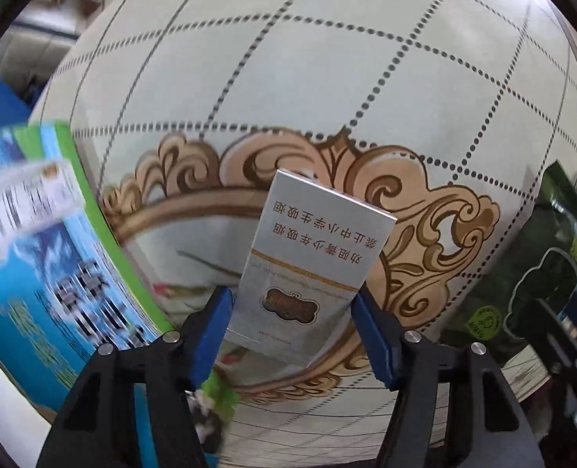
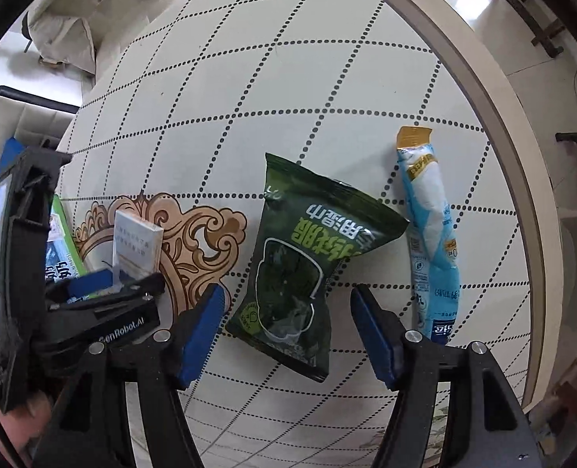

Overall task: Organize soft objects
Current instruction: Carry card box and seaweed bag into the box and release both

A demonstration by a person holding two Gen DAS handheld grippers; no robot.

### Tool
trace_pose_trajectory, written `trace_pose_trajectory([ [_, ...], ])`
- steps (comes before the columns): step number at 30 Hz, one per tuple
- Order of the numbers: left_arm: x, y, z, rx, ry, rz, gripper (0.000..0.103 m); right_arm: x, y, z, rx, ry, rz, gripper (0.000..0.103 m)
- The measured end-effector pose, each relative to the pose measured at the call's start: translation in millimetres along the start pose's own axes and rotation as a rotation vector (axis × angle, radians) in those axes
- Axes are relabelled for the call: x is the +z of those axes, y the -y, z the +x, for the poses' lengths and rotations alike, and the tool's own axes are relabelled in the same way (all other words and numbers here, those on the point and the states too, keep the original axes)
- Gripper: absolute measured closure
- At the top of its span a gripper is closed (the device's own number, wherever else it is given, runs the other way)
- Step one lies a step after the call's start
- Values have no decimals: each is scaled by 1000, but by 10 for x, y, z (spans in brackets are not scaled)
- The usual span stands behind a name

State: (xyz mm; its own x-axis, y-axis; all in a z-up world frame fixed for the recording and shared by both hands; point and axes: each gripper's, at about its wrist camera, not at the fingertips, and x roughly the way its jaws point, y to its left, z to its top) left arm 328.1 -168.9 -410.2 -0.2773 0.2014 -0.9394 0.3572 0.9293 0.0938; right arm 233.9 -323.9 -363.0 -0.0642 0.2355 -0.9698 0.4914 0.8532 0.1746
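Observation:
My left gripper (image 1: 292, 312) is shut on a white cigarette box (image 1: 308, 257) and holds it tilted above the round table (image 1: 327, 58). The box (image 2: 136, 245) and the left gripper (image 2: 109, 292) also show at the left of the right wrist view. My right gripper (image 2: 288, 312) is open and empty, its blue pads either side of a dark green snack bag (image 2: 300, 261) lying on the table (image 2: 288, 97). A long light-blue pouch (image 2: 432, 241) lies to the right of the bag. The green bag (image 1: 542, 273) shows at the right of the left wrist view.
A blue and green carton (image 1: 42, 245) lies at the left, blurred; it also shows in the right wrist view (image 2: 60, 245). The table's rim (image 2: 503, 117) curves along the right. A chair with a pale coat (image 2: 77, 11) stands beyond the table.

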Motion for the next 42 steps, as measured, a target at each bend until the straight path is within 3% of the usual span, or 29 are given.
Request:
trace_pose_trajectory([
  [4, -31, -74, 29, -45, 9, -89, 38, 67, -99, 257, -34, -51, -5, 34],
  [6, -37, -80, 41, -49, 19, -68, 39, 72, -130, 358, -97, -50, -44, 53],
  [12, -113, -81, -27, 16, 76, -41, 44, -49, -82, 290, -97, -24, -68, 63],
  [16, -328, -152, -156, -45, 117, -71, 45, -107, -142, 150, -63, -17, -87, 64],
  [24, -875, -317, -904, -212, 292, -119, 45, -450, -281, -505, 21, 63, -171, 65],
  [27, -1218, -548, -1193, -258, 372, -146, 45, -448, -454, -889, 52, 100, -230, 65],
  [29, -1262, -675, -1387, -281, 408, -163, 45, -542, -644, -1127, 73, 131, -283, 65],
  [33, -1585, -1249, -1654, -302, 469, -223, 45, -775, -1157, -1491, 116, 169, -390, 65],
  [37, -1814, -1803, -1723, -314, 494, -290, 45, -960, -1865, -1558, 150, 164, -487, 65],
  [42, -2050, -2661, -1591, -286, 478, -397, 45, -1158, -2572, -1430, 128, 117, -587, 65],
])
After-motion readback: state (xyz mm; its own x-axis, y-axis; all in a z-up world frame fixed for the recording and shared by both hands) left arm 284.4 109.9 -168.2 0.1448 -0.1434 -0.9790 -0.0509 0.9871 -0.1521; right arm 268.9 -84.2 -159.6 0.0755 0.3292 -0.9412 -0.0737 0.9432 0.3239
